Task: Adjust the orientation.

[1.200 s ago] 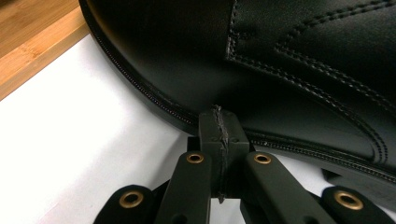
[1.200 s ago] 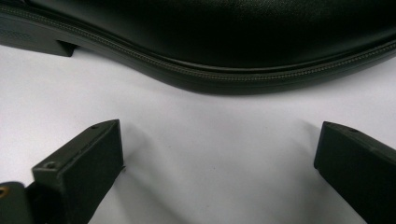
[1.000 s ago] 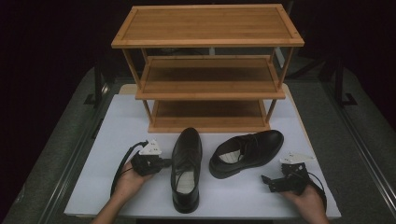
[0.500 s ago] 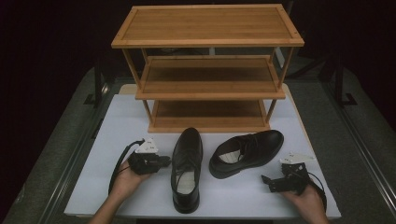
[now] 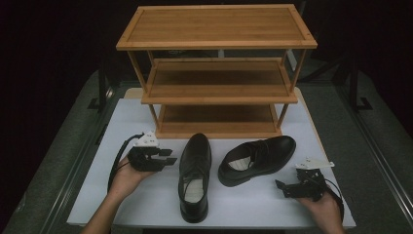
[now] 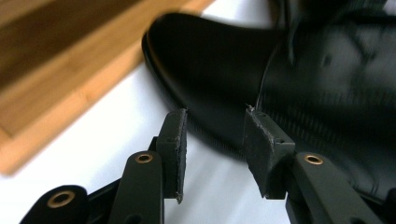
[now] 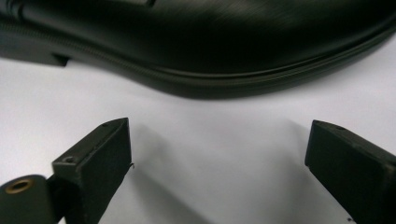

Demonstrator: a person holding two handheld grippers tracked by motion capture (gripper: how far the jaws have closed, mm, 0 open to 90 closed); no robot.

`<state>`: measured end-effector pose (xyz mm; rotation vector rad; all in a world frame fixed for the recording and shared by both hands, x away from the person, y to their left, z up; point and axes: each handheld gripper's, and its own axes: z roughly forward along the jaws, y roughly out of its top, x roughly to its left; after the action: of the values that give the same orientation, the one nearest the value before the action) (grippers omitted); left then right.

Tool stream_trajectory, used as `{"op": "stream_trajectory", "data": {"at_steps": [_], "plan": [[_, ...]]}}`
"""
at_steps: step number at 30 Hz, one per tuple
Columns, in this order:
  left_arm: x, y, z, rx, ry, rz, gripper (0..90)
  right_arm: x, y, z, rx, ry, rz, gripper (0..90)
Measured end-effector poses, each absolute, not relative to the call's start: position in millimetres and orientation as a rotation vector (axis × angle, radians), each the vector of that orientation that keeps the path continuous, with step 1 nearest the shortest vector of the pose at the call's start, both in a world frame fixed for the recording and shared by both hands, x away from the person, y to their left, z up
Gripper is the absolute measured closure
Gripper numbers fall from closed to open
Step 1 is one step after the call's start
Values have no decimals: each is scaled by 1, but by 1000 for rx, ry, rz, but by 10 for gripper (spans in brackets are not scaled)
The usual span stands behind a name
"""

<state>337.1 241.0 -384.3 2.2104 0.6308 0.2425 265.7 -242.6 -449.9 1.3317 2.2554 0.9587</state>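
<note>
Left gripper (image 5: 168, 157): black body, grey three-cornered plate on top, black cable looping off its rear. Right gripper (image 5: 281, 187): same black build, grey plate, black cable. Fingers (image 6: 172, 140) are flat black blocks with small screw holes; arms behind them carry brass-ringed rivets. Both forearms bare, no sleeves.

Three-tier wooden shoe rack (image 5: 217, 84) at back of white table (image 5: 146, 195); surroundings dark, apparently floor.
</note>
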Motion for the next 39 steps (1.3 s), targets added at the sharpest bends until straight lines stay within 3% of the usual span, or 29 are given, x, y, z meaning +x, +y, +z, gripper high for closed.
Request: {"op": "stream_trajectory", "data": {"at_steps": [8,11,14,15,16,17,20,22,23,27,39], "plan": [[355,206,-360,2222,540,242,638,276,-253,-433,1380,2208,979,171],[365,187,-351,2224,481,214,716,284,-260,-424,1398,2183,1001,301],[369,176,-348,2221,459,198,772,287,-263,-421,1400,2167,1009,354],[373,166,-346,2226,431,178,832,292,-266,-418,1409,2169,1021,430],[373,166,-346,2226,431,178,862,292,-266,-418,1409,2169,1021,430],[376,155,-345,2231,406,157,894,296,-269,-417,1407,2161,1021,502],[378,146,-346,2246,381,151,899,303,-273,-416,1419,2164,1025,582],[382,137,-347,2256,370,145,899,309,-276,-416,1426,2165,1019,683],[385,127,-349,2267,354,132,899,315,-278,-415,1425,2163,1012,793],[389,116,-352,2290,329,123,899,324,-282,-415,1431,2158,985,882],[401,78,-368,2381,278,55,900,365,-298,-425,1522,2090,934,897]]}}
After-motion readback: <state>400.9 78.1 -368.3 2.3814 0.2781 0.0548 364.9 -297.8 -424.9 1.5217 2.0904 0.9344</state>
